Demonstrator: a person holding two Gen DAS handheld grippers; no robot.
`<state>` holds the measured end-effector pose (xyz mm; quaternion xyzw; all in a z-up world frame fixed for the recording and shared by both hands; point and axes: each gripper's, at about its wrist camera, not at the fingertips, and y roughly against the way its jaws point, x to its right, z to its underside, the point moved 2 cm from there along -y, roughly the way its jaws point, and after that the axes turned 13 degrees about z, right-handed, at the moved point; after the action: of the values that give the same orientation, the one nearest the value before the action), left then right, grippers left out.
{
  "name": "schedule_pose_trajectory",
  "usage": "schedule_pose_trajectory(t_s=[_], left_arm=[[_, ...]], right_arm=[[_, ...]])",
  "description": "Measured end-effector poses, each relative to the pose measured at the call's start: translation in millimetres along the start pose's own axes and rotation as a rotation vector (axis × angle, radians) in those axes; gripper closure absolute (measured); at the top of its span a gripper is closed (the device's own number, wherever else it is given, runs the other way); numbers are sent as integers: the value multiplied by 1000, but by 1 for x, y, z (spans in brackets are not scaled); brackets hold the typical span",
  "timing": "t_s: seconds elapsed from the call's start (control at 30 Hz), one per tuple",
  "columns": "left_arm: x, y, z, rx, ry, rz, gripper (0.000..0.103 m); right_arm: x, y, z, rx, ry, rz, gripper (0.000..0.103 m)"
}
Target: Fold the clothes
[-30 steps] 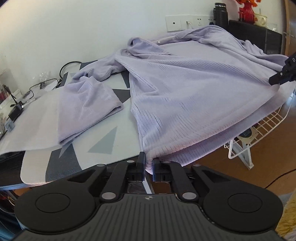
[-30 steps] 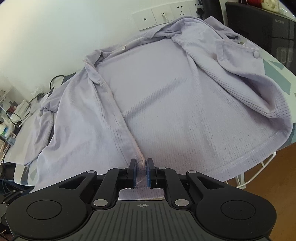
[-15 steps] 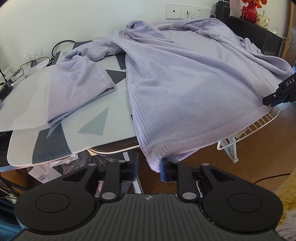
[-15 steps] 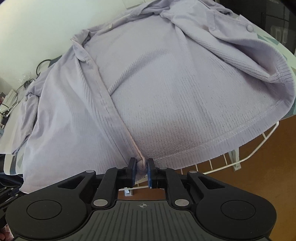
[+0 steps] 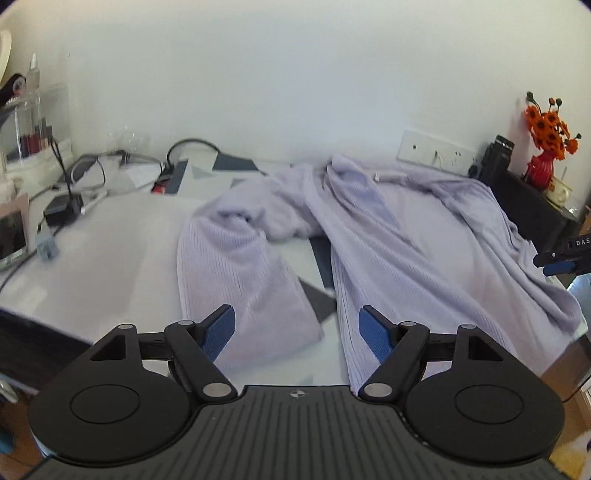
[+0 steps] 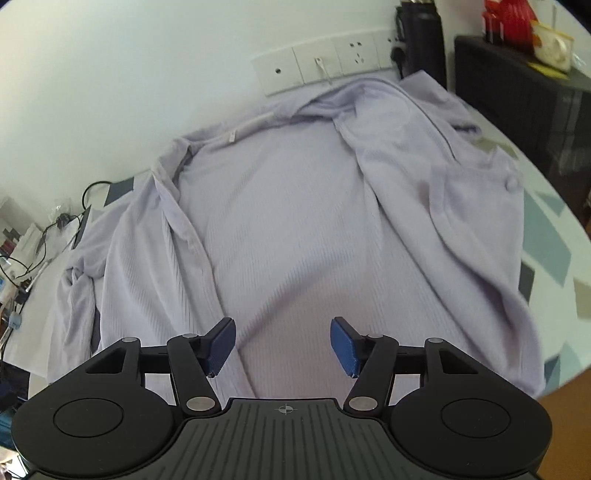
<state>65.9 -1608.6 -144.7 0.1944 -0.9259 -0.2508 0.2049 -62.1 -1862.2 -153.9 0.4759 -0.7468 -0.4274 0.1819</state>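
Observation:
A lilac ribbed cardigan point(image 6: 295, 229) lies spread open on the table, collar toward the wall. In the left wrist view the cardigan point(image 5: 406, 236) covers the right half of the table, and its left sleeve point(image 5: 236, 280) lies bent toward me. My left gripper point(image 5: 296, 330) is open and empty, above the gap between the sleeve and the front hem. My right gripper point(image 6: 282, 345) is open and empty, just above the hem at the cardigan's middle. It also shows in the left wrist view point(image 5: 565, 258) at the far right edge.
A patterned white and grey table cover point(image 5: 110, 236) lies under the cardigan. Cables and a charger point(image 5: 62, 206) clutter the left back. Wall sockets point(image 6: 325, 66), a dark bottle point(image 6: 421, 33), a black cabinet point(image 6: 528, 85) and a red vase with orange flowers point(image 5: 546, 147) stand at the back right.
Both grippers have let go of the cardigan's hem and opened wide. Both have risen and moved in over the table; the hem now lies on the table.

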Motion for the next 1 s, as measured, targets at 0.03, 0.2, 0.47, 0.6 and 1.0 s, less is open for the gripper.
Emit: schedule_pose_trajectory(t_s=[0.03, 0.2, 0.47, 0.6, 1.0], left_arm=[[1, -8, -17, 8, -26, -11, 27], [-6, -66, -94, 17, 64, 60, 27], [-50, -203, -88, -113, 552, 60, 50], [-82, -236, -71, -103, 749, 8, 50], [-88, -268, -88, -40, 748, -4, 26]], right_arm=[[-8, 0, -13, 22, 20, -12, 49], [-67, -10, -93, 148, 128, -120, 48], [-158, -135, -141, 88, 258, -234, 50], [-173, -191, -139, 10, 257, -260, 52], [-179, -235, -136, -82, 212, -306, 89]])
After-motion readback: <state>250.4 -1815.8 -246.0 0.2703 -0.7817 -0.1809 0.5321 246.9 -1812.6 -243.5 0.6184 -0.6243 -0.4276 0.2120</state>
